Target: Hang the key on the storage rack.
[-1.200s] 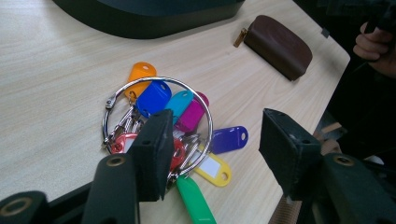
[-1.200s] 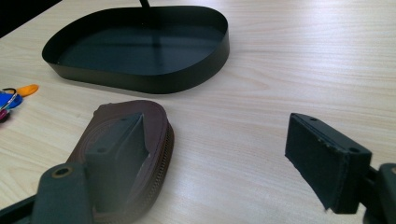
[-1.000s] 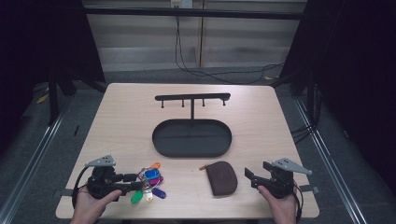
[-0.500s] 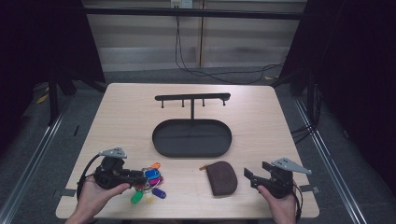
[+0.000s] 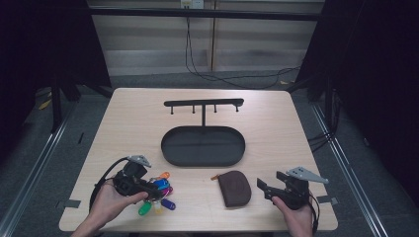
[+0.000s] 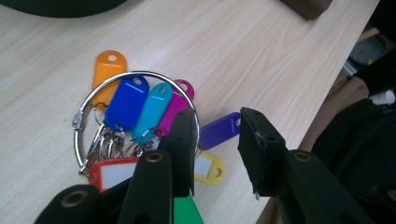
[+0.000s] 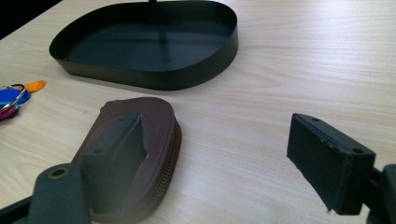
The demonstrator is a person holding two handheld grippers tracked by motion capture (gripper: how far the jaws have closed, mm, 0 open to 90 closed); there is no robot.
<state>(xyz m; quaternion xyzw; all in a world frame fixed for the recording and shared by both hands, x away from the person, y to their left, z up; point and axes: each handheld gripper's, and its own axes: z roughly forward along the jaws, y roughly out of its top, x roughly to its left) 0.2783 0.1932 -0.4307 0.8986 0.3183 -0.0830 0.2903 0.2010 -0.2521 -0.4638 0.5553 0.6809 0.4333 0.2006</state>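
Observation:
A metal key ring (image 5: 159,189) (image 6: 135,77) with several coloured tags lies near the table's front left. My left gripper (image 5: 154,190) (image 6: 215,115) hovers over it, tilted down. Its jaws have just been closing but still stand apart. A purple tag (image 6: 219,130) lies on the table in the gap between them, and the ring's right edge runs behind the left jaw. A brown zipped pouch (image 5: 234,188) (image 7: 156,116) lies front centre. My right gripper (image 5: 271,180) (image 7: 215,126) rests just right of the pouch, open, with one jaw in front of it.
A black oval tray (image 5: 168,148) (image 7: 154,77) sits mid-table, with a black hook rack (image 5: 203,102) rising behind it. The table's front edge is close under both hands. Cables trail on the floor beyond the far edge.
The left hand has moved right, over the key bunch, and its jaws have narrowed. The right hand and the pouch have stayed where they were.

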